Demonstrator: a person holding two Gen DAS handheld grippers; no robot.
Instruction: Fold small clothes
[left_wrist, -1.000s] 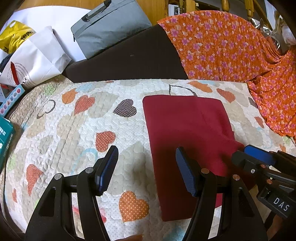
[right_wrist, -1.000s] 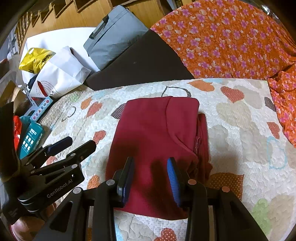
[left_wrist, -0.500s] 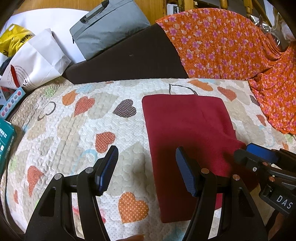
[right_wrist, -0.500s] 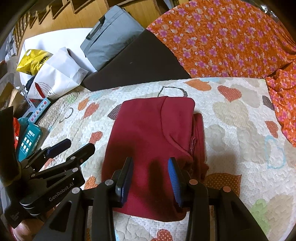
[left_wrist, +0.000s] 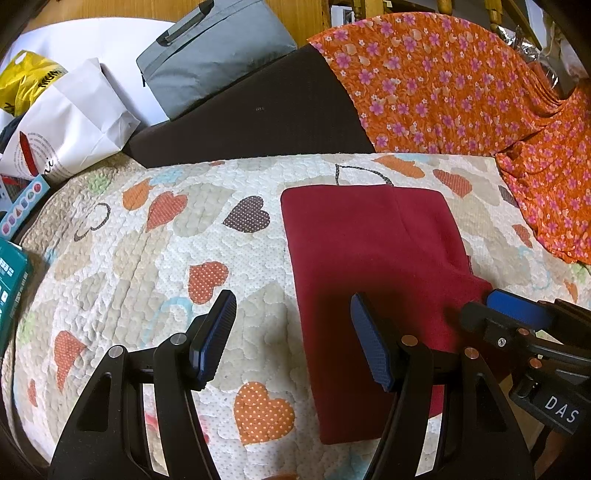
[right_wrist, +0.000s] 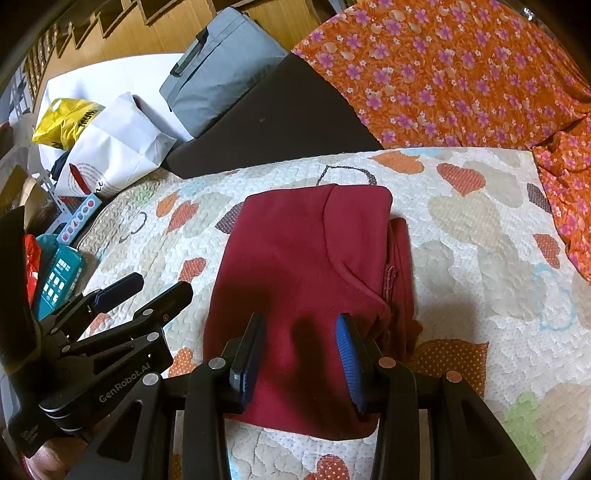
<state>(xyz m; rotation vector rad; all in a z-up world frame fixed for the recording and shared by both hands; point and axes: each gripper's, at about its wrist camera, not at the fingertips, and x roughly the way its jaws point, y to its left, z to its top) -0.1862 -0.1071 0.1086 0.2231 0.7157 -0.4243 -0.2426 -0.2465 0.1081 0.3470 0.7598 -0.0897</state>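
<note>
A dark red garment (left_wrist: 373, 266) lies folded into a rectangle on the heart-patterned quilt (left_wrist: 155, 258); it also shows in the right wrist view (right_wrist: 306, 266), with a bunched edge on its right side. My left gripper (left_wrist: 291, 332) is open and empty, straddling the garment's left edge near its front. My right gripper (right_wrist: 301, 354) is open and empty, above the garment's front part. The right gripper shows at the lower right of the left wrist view (left_wrist: 517, 314). The left gripper shows at the left of the right wrist view (right_wrist: 147, 291).
An orange flowered cloth (left_wrist: 461, 85) lies at the back right. A dark cushion (left_wrist: 251, 114), a grey bag (left_wrist: 214, 51), a white paper bag (left_wrist: 70, 125) and a yellow bag (left_wrist: 26, 81) stand behind the quilt. Teal boxes (right_wrist: 59, 280) lie at the left.
Both grippers have drifted slightly over the garment's front part. Both stay open. The garment has not moved.
</note>
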